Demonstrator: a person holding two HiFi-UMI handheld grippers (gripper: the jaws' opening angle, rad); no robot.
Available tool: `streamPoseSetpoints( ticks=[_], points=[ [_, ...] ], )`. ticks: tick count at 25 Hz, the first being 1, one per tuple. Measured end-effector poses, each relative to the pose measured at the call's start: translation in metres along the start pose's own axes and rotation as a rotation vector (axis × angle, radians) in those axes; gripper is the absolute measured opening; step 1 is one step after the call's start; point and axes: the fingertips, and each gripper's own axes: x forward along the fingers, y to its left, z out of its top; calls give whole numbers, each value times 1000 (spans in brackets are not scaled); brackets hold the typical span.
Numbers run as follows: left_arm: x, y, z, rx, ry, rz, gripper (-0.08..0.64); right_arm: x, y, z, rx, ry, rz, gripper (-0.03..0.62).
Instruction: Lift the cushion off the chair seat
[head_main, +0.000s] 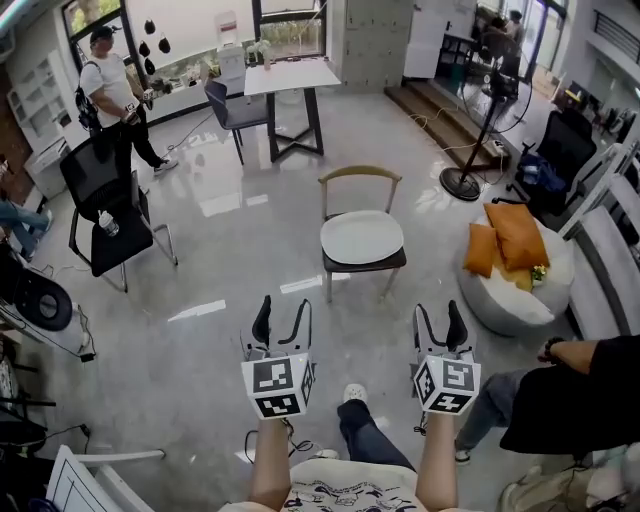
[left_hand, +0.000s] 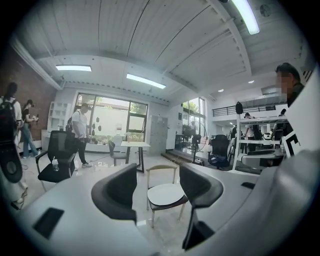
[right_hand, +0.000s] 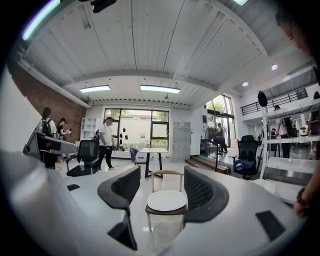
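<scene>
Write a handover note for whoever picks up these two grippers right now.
Left gripper: open, empty, short of the chair.
Right gripper: open, empty, level with the left one, also short of the chair.
Things: the round white cushion lies flat on the chair seat, straight ahead; both gripper views frame it between their jaws.
Done: nothing yet; the cushion is untouched.
Left: close in, grip the cushion's edge, probably one gripper on each side, and lift it off the seat.
</scene>
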Motion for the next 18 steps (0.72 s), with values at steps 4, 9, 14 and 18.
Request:
streamPoseSetpoints(
  ticks=[4, 9, 14, 18],
  points=[
    [69, -5, 26, -2, -7, 30, 262, 73, -31, 23, 6, -6, 22, 287],
    [162, -15, 52, -5, -20, 65, 262, 169, -69, 47, -2, -23, 58, 287],
    [234, -34, 68, 1, -17, 79, 262, 237, -107, 59, -4, -23, 83, 287],
    [282, -45, 71, -2, -3, 87, 262, 284, -133, 58, -3, -6, 94, 287]
  ],
)
